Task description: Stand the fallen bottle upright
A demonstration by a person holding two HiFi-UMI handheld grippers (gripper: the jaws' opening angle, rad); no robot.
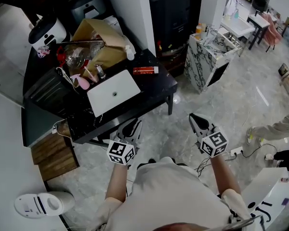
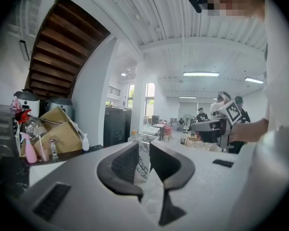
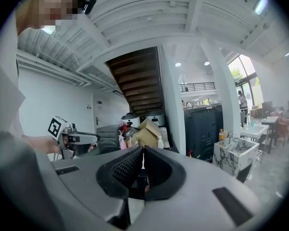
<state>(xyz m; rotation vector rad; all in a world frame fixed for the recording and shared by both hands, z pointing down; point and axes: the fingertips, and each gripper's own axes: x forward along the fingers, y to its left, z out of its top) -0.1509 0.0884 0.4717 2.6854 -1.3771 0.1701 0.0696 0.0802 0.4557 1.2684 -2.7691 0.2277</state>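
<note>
On the black table (image 1: 156,88) are a pink spray bottle (image 1: 79,81), a small clear bottle (image 1: 100,71) and a white pump bottle (image 1: 130,53) beside an open cardboard box (image 1: 100,40). I cannot tell from these views which bottle lies fallen. In the left gripper view the pink bottle (image 2: 30,150) and white bottle (image 2: 85,142) look upright. My left gripper (image 1: 133,127) (image 2: 144,159) hovers at the table's near edge, its jaws slightly apart with nothing between them. My right gripper (image 1: 196,120) (image 3: 143,160) hangs over the floor to the right, shut and empty.
A white tray (image 1: 113,91) and a red packet (image 1: 145,70) lie on the table. A rice cooker (image 1: 47,32) stands at the back left. A marble-patterned cabinet (image 1: 207,61) is to the right, a wooden crate (image 1: 53,155) under the table's left, and cables (image 1: 233,153) on the floor.
</note>
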